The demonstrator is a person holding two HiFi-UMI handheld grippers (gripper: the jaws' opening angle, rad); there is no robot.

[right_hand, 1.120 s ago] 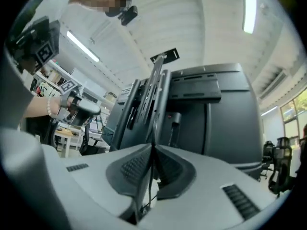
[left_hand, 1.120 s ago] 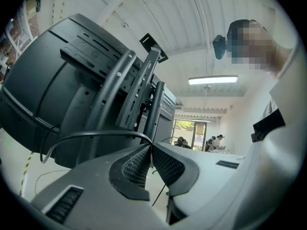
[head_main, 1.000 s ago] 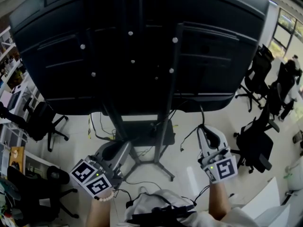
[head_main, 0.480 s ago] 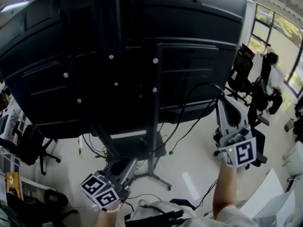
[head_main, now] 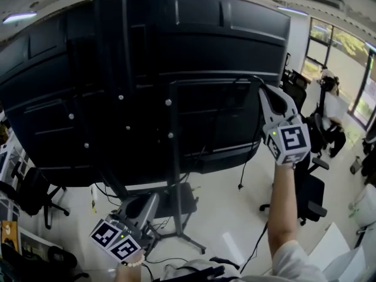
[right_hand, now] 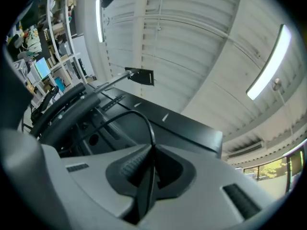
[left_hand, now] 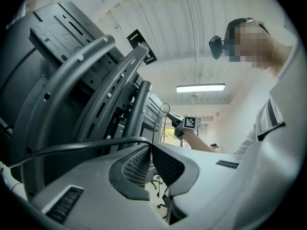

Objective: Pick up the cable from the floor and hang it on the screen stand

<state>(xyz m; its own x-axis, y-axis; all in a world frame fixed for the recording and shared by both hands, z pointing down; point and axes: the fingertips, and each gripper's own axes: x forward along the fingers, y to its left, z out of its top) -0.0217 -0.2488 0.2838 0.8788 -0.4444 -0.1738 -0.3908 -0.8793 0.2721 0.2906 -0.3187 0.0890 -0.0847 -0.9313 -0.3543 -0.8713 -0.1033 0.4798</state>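
Ahead, the screen stand [head_main: 174, 157] (office chair [head_main: 308, 190] beyond) fronts the cable [right_hand: 133, 111].

There are two grippers, the left gripper [left_hand: 151, 146] and the right gripper [right_hand: 153, 150], and one cable [left_hand: 99, 142] is pinched in both. Ahead of them is one screen [head_main: 194, 51] on one stand [head_main: 174, 157] with two upright posts. Two ceiling strip lights [right_hand: 268, 63] show above the right gripper, and the office chairs [head_main: 308, 192] beyond it are too crowded to count.
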